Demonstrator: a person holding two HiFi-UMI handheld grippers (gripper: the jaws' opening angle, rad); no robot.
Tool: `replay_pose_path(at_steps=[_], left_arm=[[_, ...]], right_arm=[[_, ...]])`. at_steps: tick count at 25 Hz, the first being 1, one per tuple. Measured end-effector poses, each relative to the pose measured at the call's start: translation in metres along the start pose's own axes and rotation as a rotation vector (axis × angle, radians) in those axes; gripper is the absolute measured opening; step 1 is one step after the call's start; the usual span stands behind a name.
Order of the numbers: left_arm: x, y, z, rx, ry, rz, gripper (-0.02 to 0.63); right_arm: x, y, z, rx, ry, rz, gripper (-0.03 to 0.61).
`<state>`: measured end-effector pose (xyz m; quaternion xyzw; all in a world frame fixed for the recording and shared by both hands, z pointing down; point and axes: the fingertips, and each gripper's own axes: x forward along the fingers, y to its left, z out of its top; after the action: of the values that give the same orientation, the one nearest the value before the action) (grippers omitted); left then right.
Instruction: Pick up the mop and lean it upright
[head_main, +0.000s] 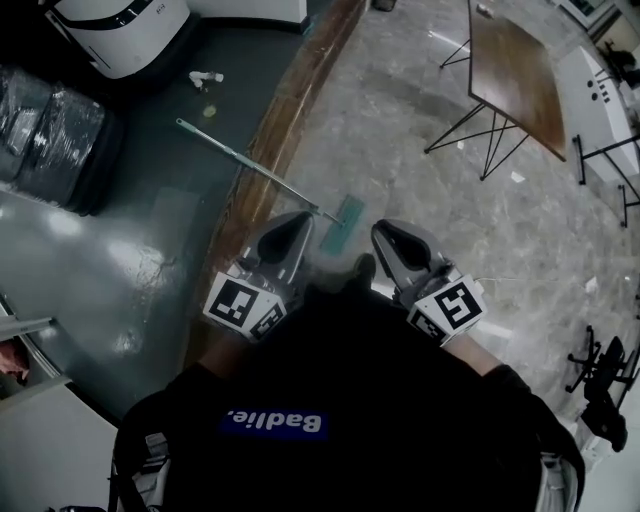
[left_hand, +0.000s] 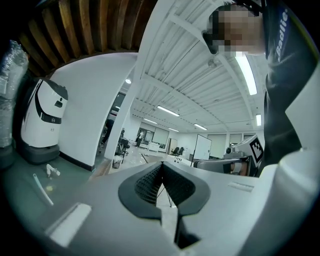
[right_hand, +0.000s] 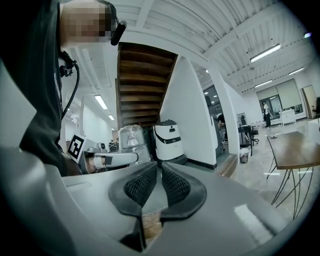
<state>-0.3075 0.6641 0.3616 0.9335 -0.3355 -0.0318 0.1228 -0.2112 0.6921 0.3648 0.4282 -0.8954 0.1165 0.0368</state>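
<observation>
The mop lies flat on the floor ahead of me; its thin handle (head_main: 250, 165) runs from the dark green floor across the wooden strip, and its teal head (head_main: 345, 222) rests on the grey marble floor. In the left gripper view a short piece of the handle (left_hand: 43, 190) shows at the lower left. My left gripper (head_main: 300, 220) hovers close to my body, just short of the mop head, its jaws shut and empty (left_hand: 161, 165). My right gripper (head_main: 386, 230) is beside it on the right, likewise shut on nothing (right_hand: 159, 164). Neither touches the mop.
A white robot machine (head_main: 120, 30) and plastic-wrapped dark bundles (head_main: 50, 130) stand at the far left. A small white bottle (head_main: 205, 77) lies near the handle's far end. A wooden table on thin metal legs (head_main: 515, 70) stands at the right, and a chair base (head_main: 600, 375) at the lower right.
</observation>
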Motion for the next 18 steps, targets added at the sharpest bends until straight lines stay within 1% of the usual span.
replay_pose_path(at_steps=[7,12,14,18], left_arm=[[0.045,0.013,0.005,-0.009,0.014,0.099,0.02],[0.079,0.021,0.001,-0.007,0.035,0.163,0.02],[0.093,0.021,-0.001,-0.003,0.046,0.183,0.04],[0.115,0.024,-0.005,0.004,0.065,0.238,0.04]], right_arm=[[0.01,-0.053,0.012,0.021,0.001,0.08,0.041],[0.015,-0.09,0.014,0.039,-0.007,0.128,0.043],[0.015,-0.104,0.014,0.049,-0.011,0.147,0.043],[0.014,-0.127,0.015,0.071,-0.012,0.196,0.043]])
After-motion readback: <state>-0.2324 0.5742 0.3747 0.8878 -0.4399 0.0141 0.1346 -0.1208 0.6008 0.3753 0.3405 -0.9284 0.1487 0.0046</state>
